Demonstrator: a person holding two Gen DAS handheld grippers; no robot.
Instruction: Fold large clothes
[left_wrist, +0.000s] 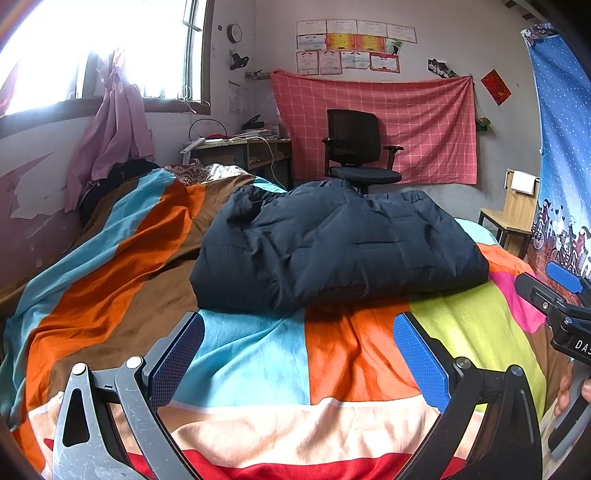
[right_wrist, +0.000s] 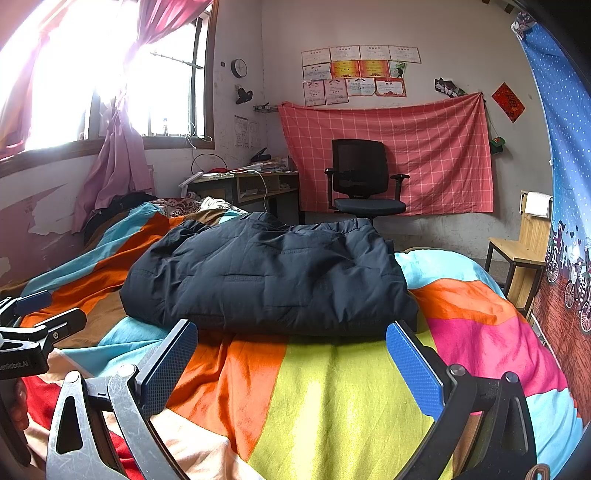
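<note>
Bedspread of bright colour-block cotton (left_wrist: 240, 354) fills my left wrist view; the left hand-held gripper (left_wrist: 298, 350) hangs over it, fingers spread apart and empty, near the folded dark navy quilted jacket (left_wrist: 332, 251). From my right wrist view, the right hand-held gripper (right_wrist: 291, 354) is likewise apart and empty, just short of the jacket's near edge (right_wrist: 266, 280)

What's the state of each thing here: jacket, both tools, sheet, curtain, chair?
Jacket: folded into a bundle, lying on the bed, not held.
Left tool: open, holding nothing, short of the jacket.
Right tool: open, holding nothing, short of the jacket.
Sheet: spread over the bed, wrinkled.
Curtain: pulled aside, bunched by the window.
Chair: upright, unoccupied.
</note>
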